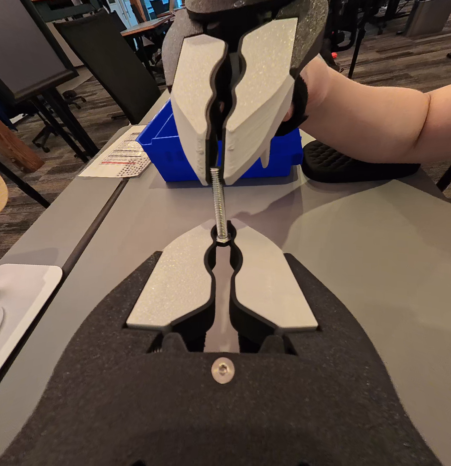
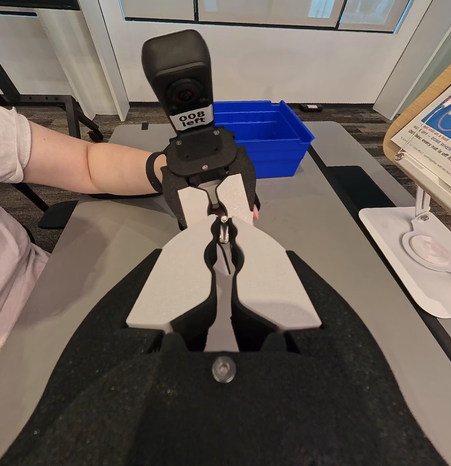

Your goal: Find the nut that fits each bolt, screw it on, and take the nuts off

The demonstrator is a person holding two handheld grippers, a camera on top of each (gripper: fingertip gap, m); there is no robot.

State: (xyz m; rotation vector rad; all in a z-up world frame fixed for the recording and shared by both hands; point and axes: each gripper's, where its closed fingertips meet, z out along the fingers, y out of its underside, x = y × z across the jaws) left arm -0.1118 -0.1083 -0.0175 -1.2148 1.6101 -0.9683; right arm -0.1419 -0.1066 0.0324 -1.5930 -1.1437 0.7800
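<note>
A long, shiny silver bolt [image 1: 219, 201] with a screw thread hangs in the air above the grey table [image 1: 345, 252], held at both ends. The left gripper [image 1: 223, 238], with its flat grey fingers, is closed on the near end of the bolt, where a small silver nut [image 1: 223, 239] sits on the thread between the fingertips. The right gripper [image 1: 214, 174] points back toward it from the far side and is closed on the other end of the bolt. In the right wrist view the bolt [image 2: 224, 233] looks short because it points at the camera, and it sits between the tips of the right gripper [image 2: 224, 239], with the left gripper [image 2: 217, 214] just behind it.

A bare forearm [image 1: 370, 121] reaches in from the right edge of the left wrist view, behind the right gripper. Under it a black padded rest [image 1: 345, 164] lies at the table's right edge.

A blue plastic bin [image 2: 270, 143] stands at the far end of the table. A white printed sheet [image 1: 121, 158] lies beside it, near the table's left edge. A white stand [image 2: 408, 252] with a printed card [image 2: 433, 136] is on the right in the right wrist view.
</note>
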